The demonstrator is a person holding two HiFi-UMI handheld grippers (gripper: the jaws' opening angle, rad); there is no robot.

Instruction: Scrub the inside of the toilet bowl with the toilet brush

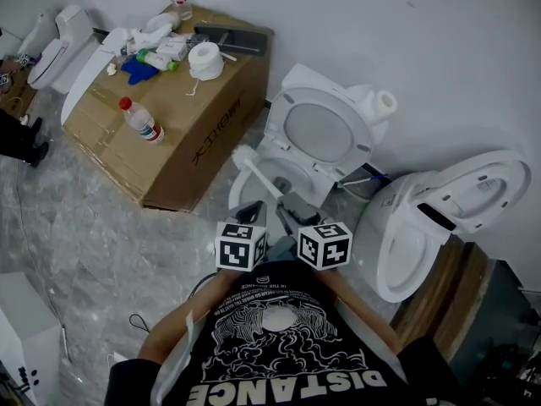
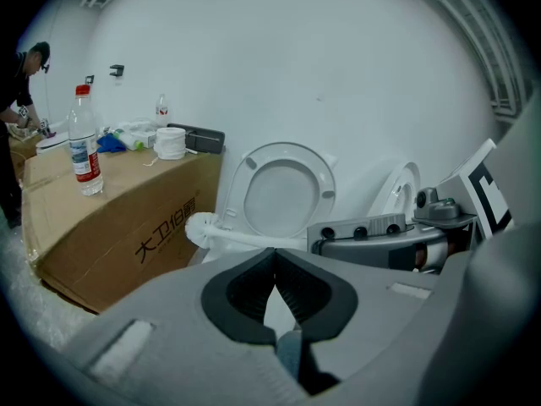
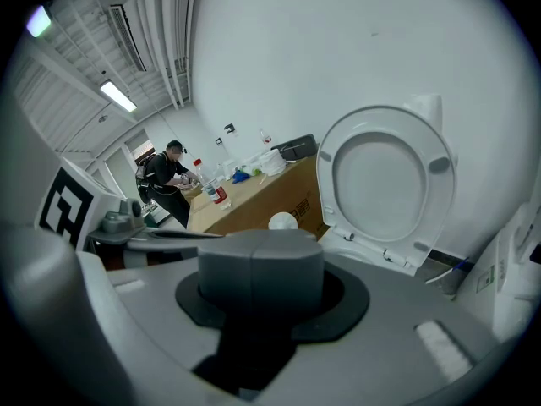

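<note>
The open toilet [image 1: 314, 169] stands against the wall with its seat and lid [image 1: 325, 129] raised. The white toilet brush [image 1: 246, 156] has its bristle head over the bowl's left rim, and its handle slants down to my right gripper [image 1: 287, 200], which is shut on it. In the left gripper view the brush [image 2: 203, 227] runs sideways from the right gripper's body [image 2: 385, 242]. The brush head [image 3: 283, 221] peeks above the shut right gripper [image 3: 260, 254]. Beside it, my left gripper [image 1: 252, 212] [image 2: 275, 256] is shut with nothing in it.
A big cardboard box [image 1: 182, 134] left of the toilet carries a water bottle [image 1: 141, 120], a tape roll [image 1: 204, 60] and clutter. A second toilet [image 1: 439, 214] lies tilted at the right on wood. A third toilet [image 1: 57, 47] and a person [image 3: 165, 180] are at the far left.
</note>
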